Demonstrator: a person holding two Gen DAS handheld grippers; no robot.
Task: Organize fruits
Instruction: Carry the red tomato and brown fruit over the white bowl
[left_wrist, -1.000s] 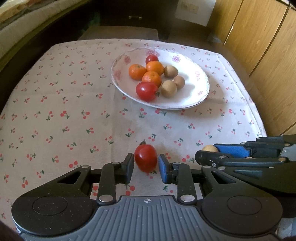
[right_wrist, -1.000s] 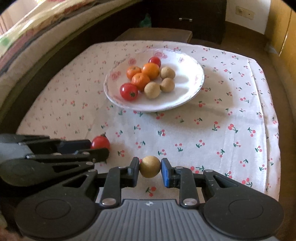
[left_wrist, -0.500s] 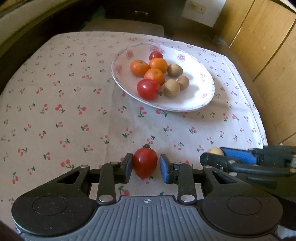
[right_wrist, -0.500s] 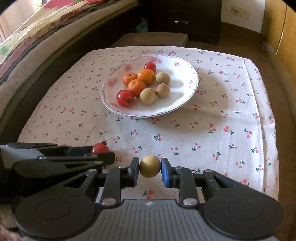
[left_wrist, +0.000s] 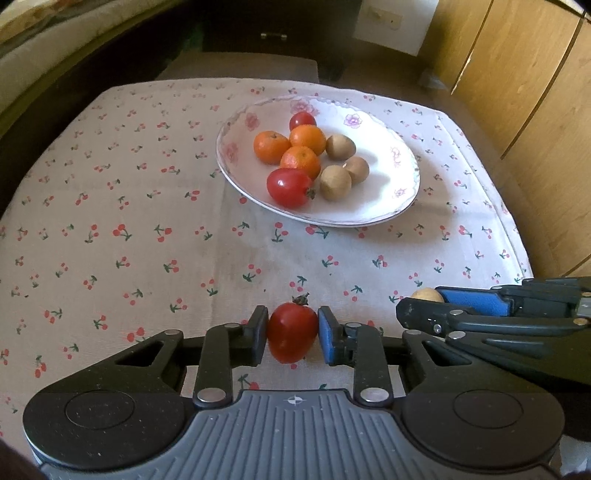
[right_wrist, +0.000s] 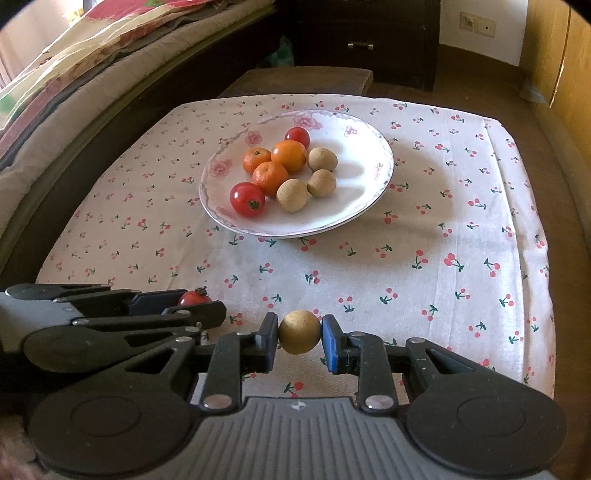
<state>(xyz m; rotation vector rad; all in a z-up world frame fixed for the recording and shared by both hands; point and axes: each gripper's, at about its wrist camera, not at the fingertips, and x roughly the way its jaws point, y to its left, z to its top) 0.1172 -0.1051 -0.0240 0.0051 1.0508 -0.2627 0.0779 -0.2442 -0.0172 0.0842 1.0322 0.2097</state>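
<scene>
Left tongs (left_wrist: 292, 338) closed on a red tomato (left_wrist: 291, 336), held across its waist with the stem end pointing forward; right tongs (right_wrist: 300, 332) closed on a round tan fruit (right_wrist: 299, 331), gripped at its widest girth. Both are carried above the near part of the worktop (right_wrist: 461, 206), which is covered by a cherry-print cloth. The two tools sit side by side, close together.

The white plate (right_wrist: 373, 155) lies ahead near the worktop's middle. It already holds two tomatoes, three oranges and three tan fruits, clustered on its left half; its right half is bare.

Handling, as judged: the tomato is light, smooth and thin-skinned, likely to bruise or split under a hard squeeze and to slip if held off-centre. The tan fruit looks firmer and drier, but its roundness means it may roll once released.

Clearance: the cloth between tongs and plate is open, so a straight forward path appears free. The plate's raised rim must be cleared. A bed borders the left side and wooden panels the right; the cloth drops off at the worktop edges.
</scene>
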